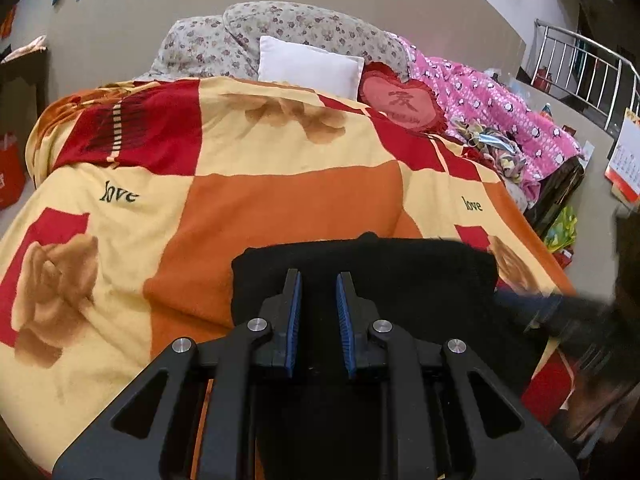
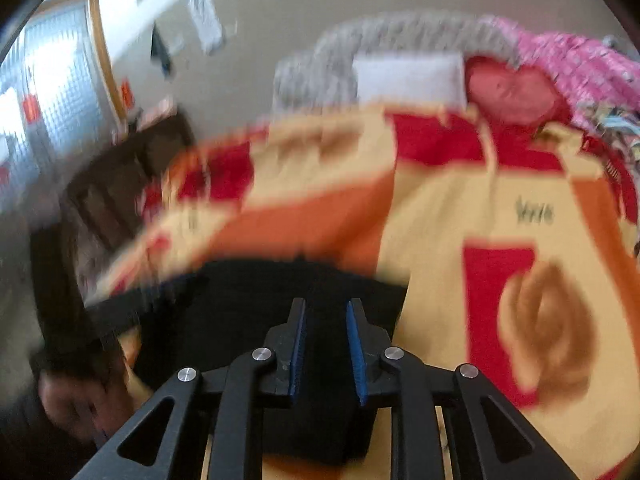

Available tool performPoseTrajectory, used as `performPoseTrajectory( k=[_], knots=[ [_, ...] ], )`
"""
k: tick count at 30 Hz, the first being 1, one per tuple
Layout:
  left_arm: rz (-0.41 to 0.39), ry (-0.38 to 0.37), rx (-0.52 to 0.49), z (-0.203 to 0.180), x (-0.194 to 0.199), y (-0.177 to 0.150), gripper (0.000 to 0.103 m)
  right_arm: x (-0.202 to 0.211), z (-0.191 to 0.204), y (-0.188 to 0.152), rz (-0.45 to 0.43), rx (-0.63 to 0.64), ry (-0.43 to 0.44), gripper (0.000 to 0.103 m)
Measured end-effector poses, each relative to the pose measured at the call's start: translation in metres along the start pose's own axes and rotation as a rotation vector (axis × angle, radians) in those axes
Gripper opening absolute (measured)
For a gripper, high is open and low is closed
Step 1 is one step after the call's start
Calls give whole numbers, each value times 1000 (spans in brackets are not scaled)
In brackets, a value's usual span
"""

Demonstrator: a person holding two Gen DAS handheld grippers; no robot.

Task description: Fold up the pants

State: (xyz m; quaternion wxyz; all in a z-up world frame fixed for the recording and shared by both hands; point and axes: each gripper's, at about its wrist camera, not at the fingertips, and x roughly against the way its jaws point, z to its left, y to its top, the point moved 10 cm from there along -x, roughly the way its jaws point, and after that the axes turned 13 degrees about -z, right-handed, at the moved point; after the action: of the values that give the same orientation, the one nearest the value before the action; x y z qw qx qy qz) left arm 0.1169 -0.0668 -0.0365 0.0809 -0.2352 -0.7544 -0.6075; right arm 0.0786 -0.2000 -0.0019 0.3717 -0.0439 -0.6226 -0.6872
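- Left wrist view is showing the left gripper (image 1: 318,280) hanging over a black folded bundle, the pants (image 1: 400,280), which are lying on a patterned blanket (image 1: 280,200) covering a bed.
- Its blue-padded fingers (image 1: 295,312) are standing slightly apart with a clear gap; nothing is sitting between them, so they are released, with the dark cloth only showing beneath.
- The pants are lying near the blanket's close edge, on the orange and cream squares, beside a printed rose.
- At the bed's far end, a white pillow (image 1: 310,66) is leaning against a floral quilt (image 1: 288,28), with a red heart cushion (image 1: 402,102) just beside it and a pink spotted cover (image 1: 500,108) heaped to the right.
- A dark blurred shape is crossing the right edge of this view; it may be the other tool, but the smear is too heavy to say.
- Right wrist view is badly motion-blurred, yet the right gripper (image 2: 326,304) is showing over the same black pants (image 2: 240,308).
- Its fingers (image 2: 299,344) are likewise parted and gripping nothing.
- A hand (image 2: 76,404) is appearing at the lower left of that view, blurred.
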Motion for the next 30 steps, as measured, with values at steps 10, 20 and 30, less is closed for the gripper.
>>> performPoseTrajectory(
  k=[10,20,30],
  knots=[
    [-10,-111,-23,-20,1,2,64,45,24,-9,-169,46,-12,28],
    [-32,-135,22,-22,3,3,72,29,19,-36,-186,70,-20,33],
    [-33,-105,-5,-26,3,0,72,37,20,-35,-230,59,-16,35]
  ],
)
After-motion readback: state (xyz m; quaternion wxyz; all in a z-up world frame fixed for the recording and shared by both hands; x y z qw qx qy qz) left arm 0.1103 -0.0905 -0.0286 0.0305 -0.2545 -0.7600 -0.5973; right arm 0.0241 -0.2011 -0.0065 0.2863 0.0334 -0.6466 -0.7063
